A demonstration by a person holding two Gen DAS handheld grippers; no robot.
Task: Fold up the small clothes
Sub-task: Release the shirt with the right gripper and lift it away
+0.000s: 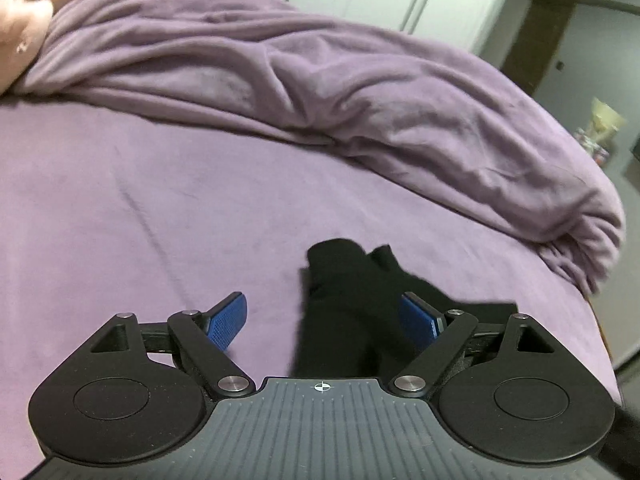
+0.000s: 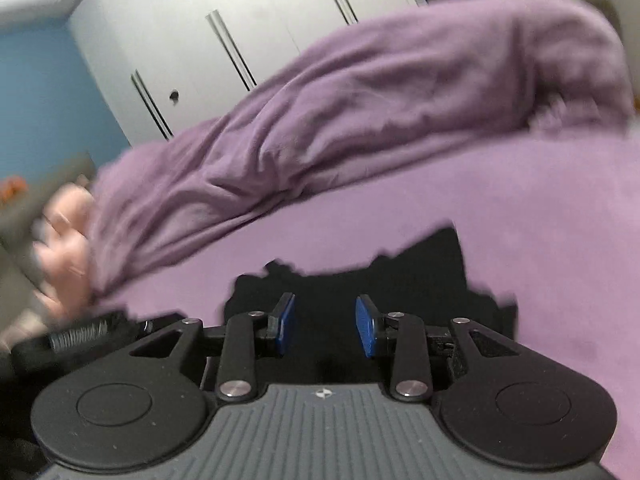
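A purple bed sheet [image 1: 120, 208] is spreading flat across the near part of both views, and a bunched purple duvet [image 1: 360, 92] is lying along its far side, rising in thick folds from left to right. In the left wrist view the sheet is lying bare to the left of the gripper, while on the right the bed edge [image 1: 600, 320] is dropping away close by, with the duvet's rolled end hanging near that corner. A pink plush toy [image 1: 28, 12] is sitting at the far left against the duvet, and white wardrobe doors [image 2: 224, 40] are standing behind the bed.

The left gripper [image 1: 326, 320] is hovering low over the sheet with its blue-padded fingers [image 1: 228, 320] spread wide and gripping nothing. A black garment [image 1: 340, 296] is lying crumpled on the sheet, running up between the two fingers; it is sitting nearer the right pad and passing behind it, well apart from the left pad. Whether the cloth is touching that right pad cannot be told.

In the right wrist view, which is blurred, the right gripper [image 2: 326, 326] is holding its fingers [image 2: 366, 326] moderately apart, with nothing clamped. The black garment [image 2: 420, 272] is lying directly beneath and beyond both pads, its ragged far edge reaching toward the duvet, with bare sheet to the right.
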